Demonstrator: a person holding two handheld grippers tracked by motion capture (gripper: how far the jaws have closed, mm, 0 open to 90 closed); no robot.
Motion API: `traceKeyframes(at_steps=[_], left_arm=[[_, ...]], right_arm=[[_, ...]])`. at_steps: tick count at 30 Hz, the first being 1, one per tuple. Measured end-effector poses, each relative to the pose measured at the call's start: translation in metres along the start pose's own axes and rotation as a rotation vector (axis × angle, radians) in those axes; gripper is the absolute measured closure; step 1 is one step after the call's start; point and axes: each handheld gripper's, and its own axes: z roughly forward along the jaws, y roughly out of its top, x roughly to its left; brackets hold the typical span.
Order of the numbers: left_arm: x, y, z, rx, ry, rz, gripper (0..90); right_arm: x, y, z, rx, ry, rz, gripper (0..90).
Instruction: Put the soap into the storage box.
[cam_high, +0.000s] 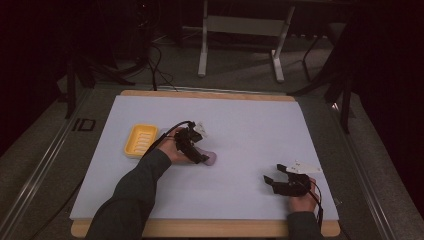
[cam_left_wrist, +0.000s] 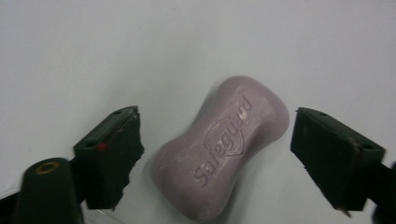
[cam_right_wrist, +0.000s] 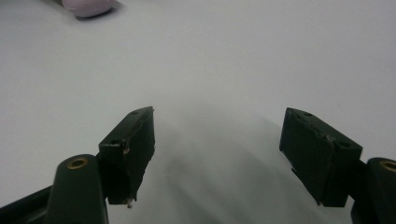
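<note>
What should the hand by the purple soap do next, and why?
Probably close the left gripper on the soap. Its jaws stand open on either side of the bar, which lies flat on the white table. The yellow soap dish nearby sits empty.

High view looks forward-down over whole table (cam_high: 240, 125); 2 gripper views sit close above it, sharing the soap (cam_left_wrist: 222, 147).
</note>
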Motion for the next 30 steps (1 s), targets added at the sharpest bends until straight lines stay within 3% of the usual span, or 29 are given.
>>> traceKeyframes(at_steps=[4, 8, 17, 26, 30], left_arm=[[-0.003, 0.001, 0.009, 0.045, 0.012, 0.03, 14.8], [-0.004, 0.001, 0.013, 0.052, 0.021, 0.032, 14.3], [-0.01, 0.002, 0.021, 0.075, -0.004, 0.091, 15.0], [-0.011, 0.003, 0.028, 0.098, 0.034, 0.101, 14.4], [-0.008, 0.005, 0.027, 0.085, 0.059, 0.078, 17.0]], right_arm=[[0.0, 0.0, 0.0, 0.0, 0.001, -0.002, 26.2], [0.0, 0.0, 0.0, 0.0, 0.001, -0.003, 26.2], [0.0, 0.0, 0.0, 0.002, 0.002, -0.002, 26.1], [0.0, 0.0, 0.0, 0.005, 0.003, -0.003, 25.3], [0.0, 0.0, 0.0, 0.005, 0.003, -0.003, 25.3]])
